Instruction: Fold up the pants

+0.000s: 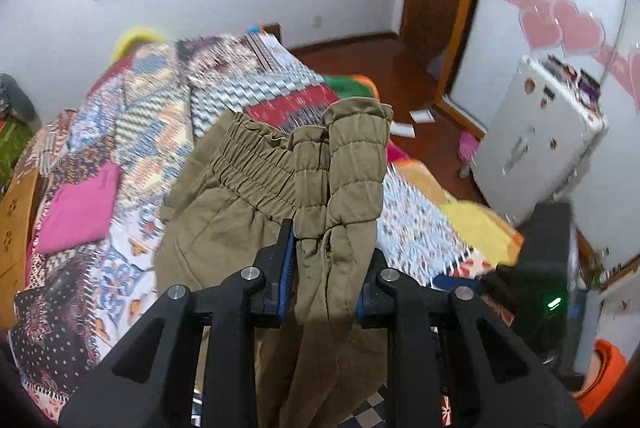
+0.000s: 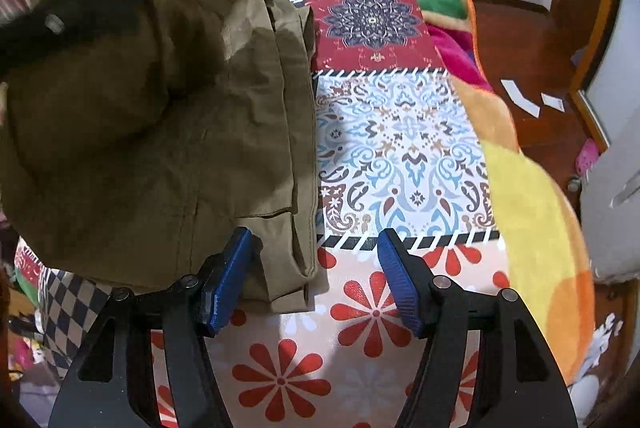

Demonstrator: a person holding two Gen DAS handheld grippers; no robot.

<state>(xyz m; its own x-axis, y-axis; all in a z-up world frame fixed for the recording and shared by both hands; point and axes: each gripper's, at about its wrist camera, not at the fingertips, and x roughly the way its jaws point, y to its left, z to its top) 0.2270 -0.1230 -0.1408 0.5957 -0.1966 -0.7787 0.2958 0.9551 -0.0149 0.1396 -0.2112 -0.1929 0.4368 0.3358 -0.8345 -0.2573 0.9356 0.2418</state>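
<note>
Right pad of left gripper (image 1: 326, 268) hidden behind pants (image 1: 248, 196). Pant legs cut off below. Bedspread (image 1: 120, 116) beside pants motion-blurred.

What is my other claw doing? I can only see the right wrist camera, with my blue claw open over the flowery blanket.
Observer: The left claw is shut on the pants, pinching them at the stretchy waistband.
Child: Is the waistband flat?
Observer: No. It is scrunched up and folded over itself past the claw, and it looks lifted above the bedcover.
Child: Is anything else on the bed?
Observer: Yes, a folded pink cloth lies on the bedcover, off to the left and apart from the pants.
</note>
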